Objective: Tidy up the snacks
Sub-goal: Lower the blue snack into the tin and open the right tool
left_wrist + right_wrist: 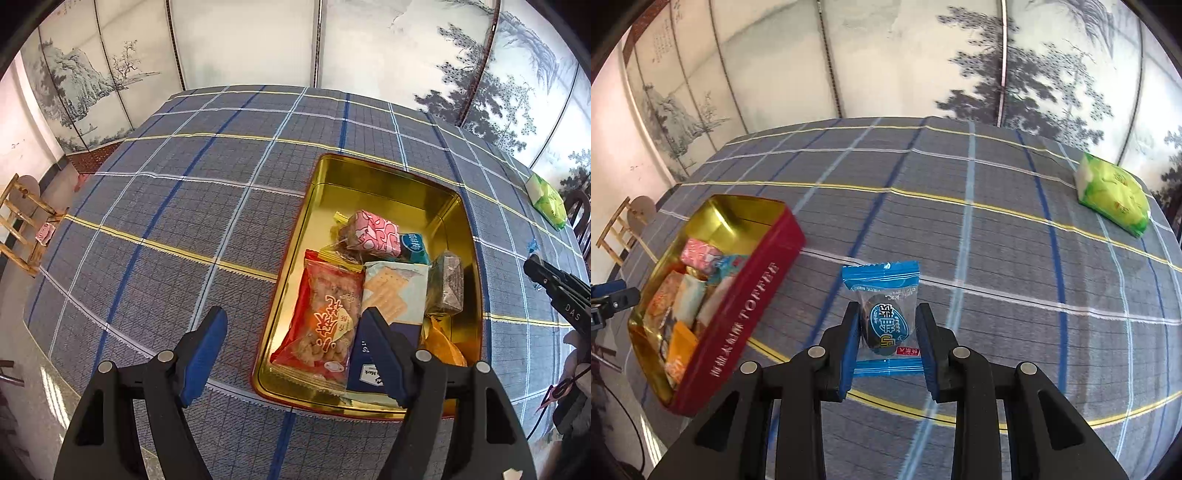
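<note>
Left tool [291, 354] with blue pads spread wide and empty above the near end of a gold rectangular tin [384, 184], red peanut packet [325, 325] just ahead, plaid-clothed bench [184, 221] beneath, green tissue pack [548, 201] far right.

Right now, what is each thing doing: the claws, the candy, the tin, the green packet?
Left gripper: open, empty.
Right gripper: shut on blue-wrapped candy.
Red-and-gold toffee tin: lid off, partly filled with snacks.
Green packet: lying flat on the checked tablecloth.
</note>
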The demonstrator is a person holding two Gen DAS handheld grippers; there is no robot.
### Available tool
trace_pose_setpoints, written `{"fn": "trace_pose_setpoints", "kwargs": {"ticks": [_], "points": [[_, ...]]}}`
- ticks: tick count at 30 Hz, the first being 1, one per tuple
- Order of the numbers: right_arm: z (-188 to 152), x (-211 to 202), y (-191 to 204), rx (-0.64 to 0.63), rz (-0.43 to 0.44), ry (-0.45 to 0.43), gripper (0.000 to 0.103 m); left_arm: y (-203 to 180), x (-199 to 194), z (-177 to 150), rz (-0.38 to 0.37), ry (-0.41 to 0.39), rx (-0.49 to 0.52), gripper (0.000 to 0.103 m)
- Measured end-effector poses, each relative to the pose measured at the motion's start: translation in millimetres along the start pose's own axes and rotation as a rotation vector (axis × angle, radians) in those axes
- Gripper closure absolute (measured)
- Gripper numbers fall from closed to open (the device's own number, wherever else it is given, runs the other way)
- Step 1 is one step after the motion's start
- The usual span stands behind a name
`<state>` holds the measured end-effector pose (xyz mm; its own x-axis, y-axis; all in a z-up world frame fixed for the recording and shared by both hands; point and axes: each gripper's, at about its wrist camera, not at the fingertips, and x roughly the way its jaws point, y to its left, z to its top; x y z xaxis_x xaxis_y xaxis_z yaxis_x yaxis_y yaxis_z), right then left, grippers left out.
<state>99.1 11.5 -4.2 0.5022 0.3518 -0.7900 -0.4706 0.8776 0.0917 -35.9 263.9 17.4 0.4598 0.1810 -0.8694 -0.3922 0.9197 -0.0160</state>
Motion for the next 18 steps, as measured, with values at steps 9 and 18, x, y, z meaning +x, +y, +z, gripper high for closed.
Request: {"fn": "trace_pose_setpoints", "kwargs": {"ticks": [9, 18], "points": [[21, 9, 94, -0.110, 0.143, -0.013, 0.072, 32, -3, -10, 0.029, 0.010, -0.046, 0.031], [25, 38, 140, -0.158, 0.171, 0.031, 0.072, 53, -5, -17, 0.056, 0.022, -0.071, 0.031]]}}
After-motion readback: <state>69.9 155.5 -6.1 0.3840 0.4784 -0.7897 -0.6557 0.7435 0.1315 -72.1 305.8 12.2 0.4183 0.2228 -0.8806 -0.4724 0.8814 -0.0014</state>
